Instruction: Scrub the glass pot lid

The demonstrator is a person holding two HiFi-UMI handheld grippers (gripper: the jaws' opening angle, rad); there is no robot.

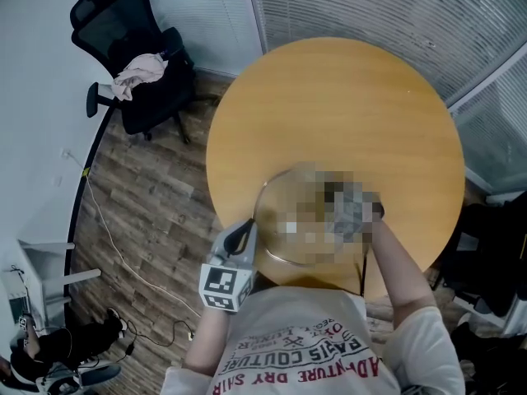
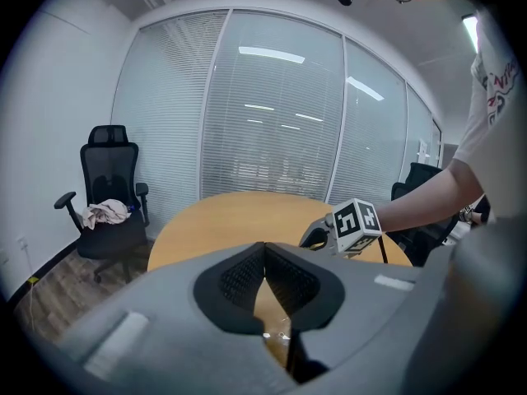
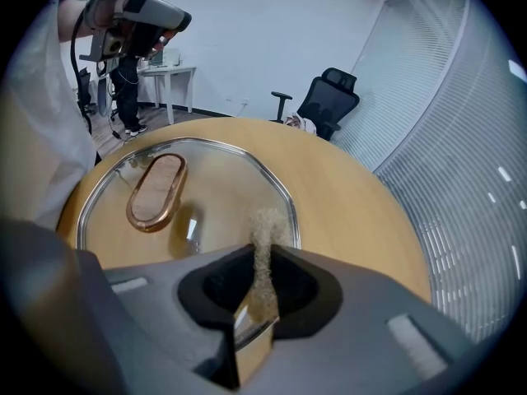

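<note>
A: Since the round wooden table (image 1: 346,113) takes up most of the view, what is around it?
B: An office with blind-covered glass walls (image 1: 370,6), a plank floor (image 1: 140,212) and a black swivel chair (image 1: 123,31) with a cloth (image 1: 138,74) on its seat.
A: Where is the glass pot lid (image 3: 222,188)?
B: It lies flat on the table at the person's edge, with its oval handle (image 3: 156,192) on top. The right gripper (image 3: 262,282) is at its right rim and the left gripper (image 2: 265,257) is by its near-left rim.
A: And the jaws?
B: The right jaws pinch a thin beige scouring pad (image 3: 265,229), whose tip is at the lid's rim. The left jaws are pressed together at the tips, with nothing between them.
</note>
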